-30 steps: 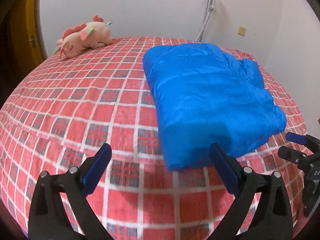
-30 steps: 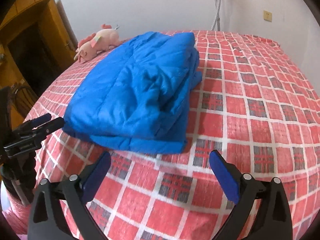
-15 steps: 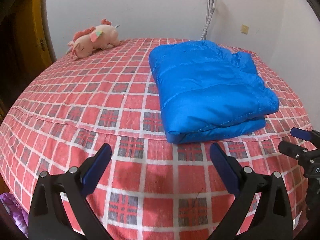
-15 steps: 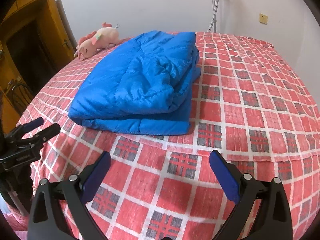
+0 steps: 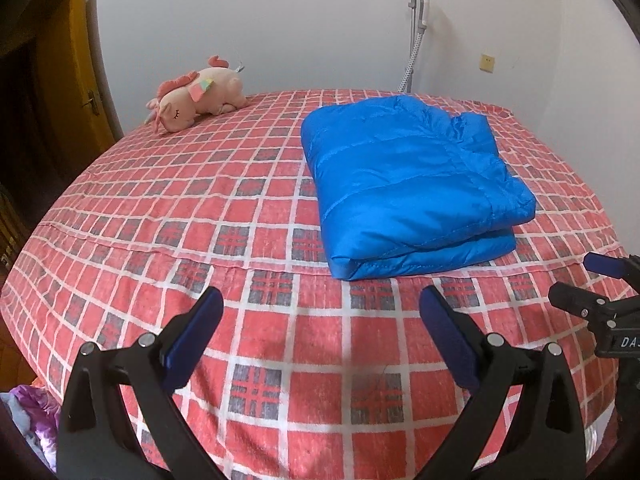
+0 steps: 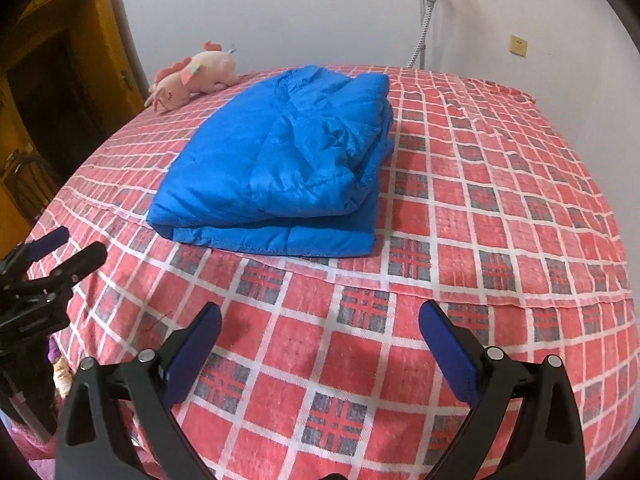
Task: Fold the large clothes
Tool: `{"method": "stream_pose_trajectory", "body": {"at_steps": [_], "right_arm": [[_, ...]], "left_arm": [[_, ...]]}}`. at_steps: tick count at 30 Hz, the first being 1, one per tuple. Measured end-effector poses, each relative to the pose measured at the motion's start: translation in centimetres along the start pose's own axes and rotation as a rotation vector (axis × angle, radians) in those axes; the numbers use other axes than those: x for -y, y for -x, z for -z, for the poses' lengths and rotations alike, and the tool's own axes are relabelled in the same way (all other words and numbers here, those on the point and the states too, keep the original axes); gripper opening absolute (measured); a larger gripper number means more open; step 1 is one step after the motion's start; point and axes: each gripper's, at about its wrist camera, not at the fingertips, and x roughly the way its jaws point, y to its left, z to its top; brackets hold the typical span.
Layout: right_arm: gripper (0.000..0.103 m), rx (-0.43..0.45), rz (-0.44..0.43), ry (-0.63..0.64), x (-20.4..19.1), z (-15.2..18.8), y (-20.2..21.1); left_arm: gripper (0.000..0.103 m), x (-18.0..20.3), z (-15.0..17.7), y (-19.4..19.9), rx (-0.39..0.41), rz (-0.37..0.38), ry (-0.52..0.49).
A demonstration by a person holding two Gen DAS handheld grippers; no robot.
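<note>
A red plaid bed (image 5: 168,200) fills the frame, white wall (image 5: 280,20) above; folded blue jacket (image 5: 404,184) centre-right, plush toy (image 5: 196,100) upper left. Left gripper (image 5: 318,316) and right gripper (image 6: 320,326) both gape, empty.

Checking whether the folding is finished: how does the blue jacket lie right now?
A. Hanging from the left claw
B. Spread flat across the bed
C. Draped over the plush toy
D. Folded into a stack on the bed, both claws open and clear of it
D: the blue jacket rests folded in layers on the bed, while the left claw and right claw stand open short of it.

Even indoor light, soft shadows, perhaps slight blur, fisheye-warped edges.
</note>
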Motion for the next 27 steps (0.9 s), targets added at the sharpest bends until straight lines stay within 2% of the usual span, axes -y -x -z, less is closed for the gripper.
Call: {"method": "stream_pose_trajectory", "body": {"at_steps": [10, 27], "right_arm": [[0.099, 0.029, -0.009, 0.005, -0.2, 0.3, 1.7], [0.099, 0.029, -0.021, 0.004, -0.3, 0.5, 1.7]], "left_arm": [[0.097, 0.1, 0.2, 1.0, 0.017, -0.01, -0.004], [0.097, 0.4, 0.3, 1.1, 0.013, 0.003, -0.01]]}}
